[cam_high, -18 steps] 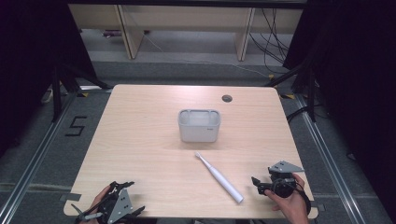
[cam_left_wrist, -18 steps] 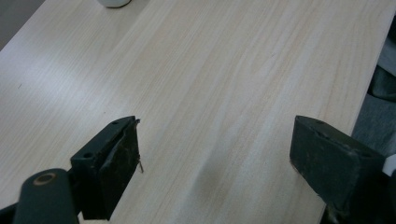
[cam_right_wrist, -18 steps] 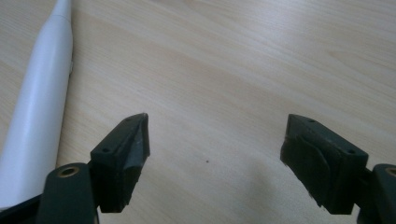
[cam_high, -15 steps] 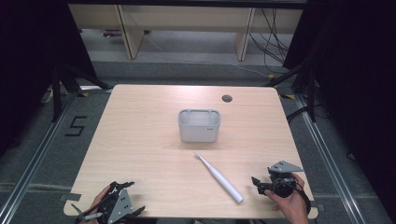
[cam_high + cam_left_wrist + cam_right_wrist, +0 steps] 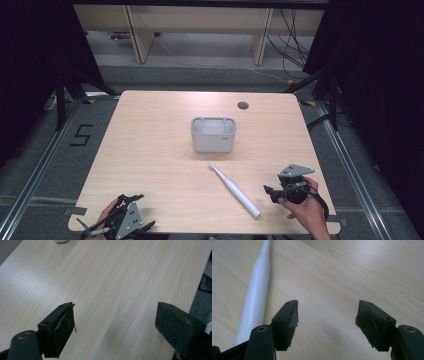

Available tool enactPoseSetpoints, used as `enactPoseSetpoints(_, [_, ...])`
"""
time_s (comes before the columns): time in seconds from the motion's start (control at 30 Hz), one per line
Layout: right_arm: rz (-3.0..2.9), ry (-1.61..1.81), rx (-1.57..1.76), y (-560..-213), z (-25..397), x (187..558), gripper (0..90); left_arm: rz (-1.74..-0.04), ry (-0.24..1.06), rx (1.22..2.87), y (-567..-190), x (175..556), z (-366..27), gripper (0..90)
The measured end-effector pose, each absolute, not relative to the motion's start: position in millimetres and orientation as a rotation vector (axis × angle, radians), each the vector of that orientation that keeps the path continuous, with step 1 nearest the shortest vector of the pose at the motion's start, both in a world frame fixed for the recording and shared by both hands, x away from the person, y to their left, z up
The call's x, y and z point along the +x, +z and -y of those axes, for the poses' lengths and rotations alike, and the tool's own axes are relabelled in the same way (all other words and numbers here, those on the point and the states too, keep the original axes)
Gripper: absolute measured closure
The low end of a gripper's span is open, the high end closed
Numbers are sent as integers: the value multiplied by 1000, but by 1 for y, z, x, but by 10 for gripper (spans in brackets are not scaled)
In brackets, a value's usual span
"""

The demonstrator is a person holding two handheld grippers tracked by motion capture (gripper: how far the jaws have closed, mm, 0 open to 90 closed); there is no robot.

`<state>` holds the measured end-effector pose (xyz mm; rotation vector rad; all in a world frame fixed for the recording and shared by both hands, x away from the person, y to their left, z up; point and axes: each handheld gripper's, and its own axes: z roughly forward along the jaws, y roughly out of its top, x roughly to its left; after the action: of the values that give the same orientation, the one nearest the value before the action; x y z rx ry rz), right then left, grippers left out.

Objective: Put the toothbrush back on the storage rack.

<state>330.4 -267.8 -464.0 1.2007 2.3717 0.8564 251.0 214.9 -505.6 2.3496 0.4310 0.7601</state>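
A white electric toothbrush [image 5: 233,189] lies flat on the wooden table [image 5: 150,150], head pointing toward a grey holder box [image 5: 213,134] at the table's middle. My right gripper [image 5: 270,191] rests near the front right edge, a short way right of the toothbrush handle, jaws open and empty. In the right gripper view the toothbrush [image 5: 256,290] lies just left of the open right gripper [image 5: 327,312]. My left gripper [image 5: 131,201] sits at the front left edge, held by a hand. In the left gripper view the left gripper [image 5: 116,320] stands wide open over bare wood.
A small round cable hole [image 5: 243,105] sits near the table's far right edge. Shelving [image 5: 200,30] and cables stand on the floor beyond the table. Dark curtains flank both sides. The holder's bottom edge [image 5: 60,241] peeks in at the top of the left gripper view.
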Motion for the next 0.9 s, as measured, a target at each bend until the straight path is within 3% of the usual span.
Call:
enactPoseSetpoints(0.4, [-2527, 832, 1158, -446, 230, 343, 413, -428, 767, 2350, -505, 251, -215, 154])
enactPoseSetpoints(0.9, [-2657, 765, 1036, -452, 192, 353, 450, -415, 745, 2371, -504, 251, -215, 154])
